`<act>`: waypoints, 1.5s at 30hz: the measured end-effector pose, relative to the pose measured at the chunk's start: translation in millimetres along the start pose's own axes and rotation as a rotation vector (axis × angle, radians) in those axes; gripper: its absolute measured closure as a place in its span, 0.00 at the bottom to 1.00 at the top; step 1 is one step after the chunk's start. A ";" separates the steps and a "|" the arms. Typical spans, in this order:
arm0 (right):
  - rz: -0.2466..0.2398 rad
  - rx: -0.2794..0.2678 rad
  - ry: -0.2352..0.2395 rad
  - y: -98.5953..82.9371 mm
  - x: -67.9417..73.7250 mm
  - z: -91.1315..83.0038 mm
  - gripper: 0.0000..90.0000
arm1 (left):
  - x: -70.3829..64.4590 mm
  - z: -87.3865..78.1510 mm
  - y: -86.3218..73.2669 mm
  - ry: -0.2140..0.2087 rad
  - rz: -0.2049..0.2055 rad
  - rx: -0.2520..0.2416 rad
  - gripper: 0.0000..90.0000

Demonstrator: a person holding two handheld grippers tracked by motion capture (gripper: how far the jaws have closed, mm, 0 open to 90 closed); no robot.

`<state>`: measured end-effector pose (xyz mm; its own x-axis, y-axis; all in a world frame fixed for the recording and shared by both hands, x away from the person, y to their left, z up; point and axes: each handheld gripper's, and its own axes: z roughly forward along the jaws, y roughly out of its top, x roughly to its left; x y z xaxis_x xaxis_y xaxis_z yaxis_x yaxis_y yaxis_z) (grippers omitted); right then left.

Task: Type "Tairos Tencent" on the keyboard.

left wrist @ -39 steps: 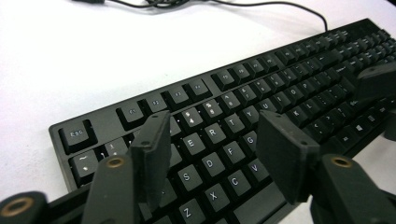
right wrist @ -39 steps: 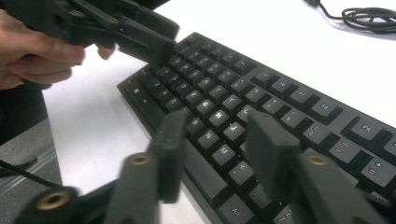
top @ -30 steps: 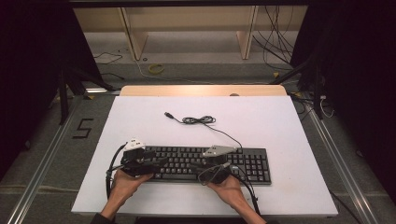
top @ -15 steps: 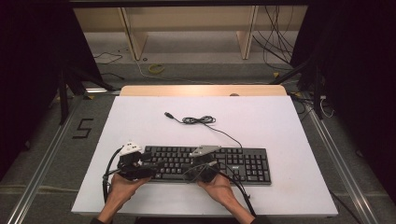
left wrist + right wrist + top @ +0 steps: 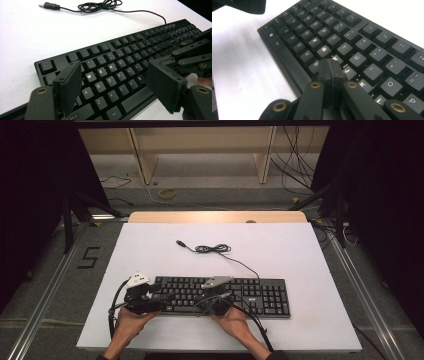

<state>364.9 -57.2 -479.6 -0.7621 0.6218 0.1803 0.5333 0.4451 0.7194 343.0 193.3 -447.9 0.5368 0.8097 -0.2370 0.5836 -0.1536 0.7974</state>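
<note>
Both hands have drifted left along the black keyboard (image 5: 220, 296) lying near the white table's (image 5: 300, 255) front edge, the left gripper (image 5: 117, 85) spread wide over its left keys, the right gripper (image 5: 329, 71) pressed together above the middle letter keys.

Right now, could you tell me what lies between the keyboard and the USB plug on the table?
Bare white table, crossed only by the keyboard's own cable, coiled beside the USB plug, as the high view shows.
</note>
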 end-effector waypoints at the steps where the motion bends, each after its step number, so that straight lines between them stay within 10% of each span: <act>1: -0.001 -0.002 0.000 0.0 0.1 0.3 1.00 | 0.0 -0.1 0.0 0.000 0.000 0.000 0.31; 33: 0.056 -0.061 0.021 2.0 -6.0 -11.9 1.00 | 2.5 0.8 -0.6 0.014 -0.005 -0.001 0.30; 45: 0.054 -0.086 0.046 0.6 -7.5 -19.5 0.83 | 2.2 2.2 -0.1 0.015 -0.006 0.004 0.30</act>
<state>363.8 -74.1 -467.4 -0.7501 0.6123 0.2500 0.5426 0.3535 0.7620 345.5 193.8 -449.8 0.5246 0.8188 -0.2333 0.5893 -0.1514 0.7936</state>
